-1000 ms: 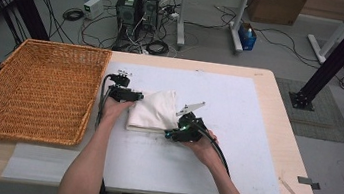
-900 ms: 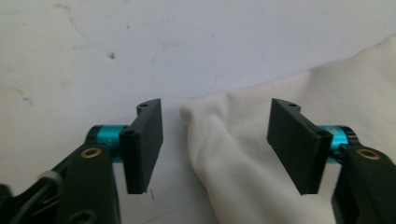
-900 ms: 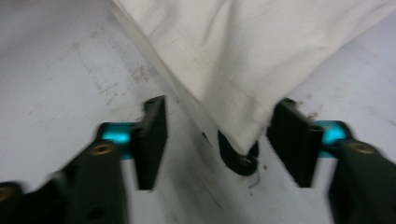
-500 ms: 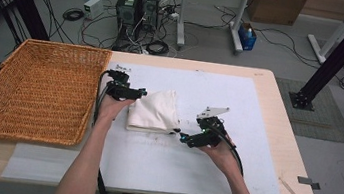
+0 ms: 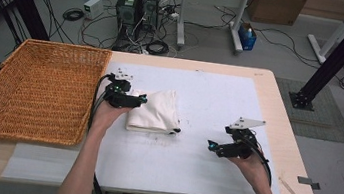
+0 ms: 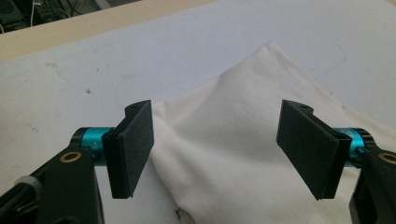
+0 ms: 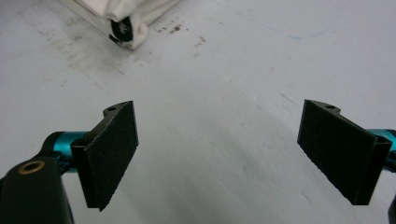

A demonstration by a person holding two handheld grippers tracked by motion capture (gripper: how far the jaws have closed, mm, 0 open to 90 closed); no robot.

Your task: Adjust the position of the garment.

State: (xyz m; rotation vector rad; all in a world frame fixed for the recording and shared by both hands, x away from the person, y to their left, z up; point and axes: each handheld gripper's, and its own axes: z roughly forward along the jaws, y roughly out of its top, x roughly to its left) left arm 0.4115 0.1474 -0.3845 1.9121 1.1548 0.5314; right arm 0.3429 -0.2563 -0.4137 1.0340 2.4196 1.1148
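White mat (image 5: 192, 160), right gripper (image 5: 213, 146) withdrawn from cloth (image 5: 155, 111)

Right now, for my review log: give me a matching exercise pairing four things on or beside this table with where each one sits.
Things:
1. folded white cloth
2. wicker basket
3. left gripper
4. right gripper

Places:
A. open over bare white table cover, apart from the cloth
B. at the table's left end
C. near the middle of the white cover
D. open at the cloth's left edge

Pairs: 1-C, 2-B, 3-D, 4-A
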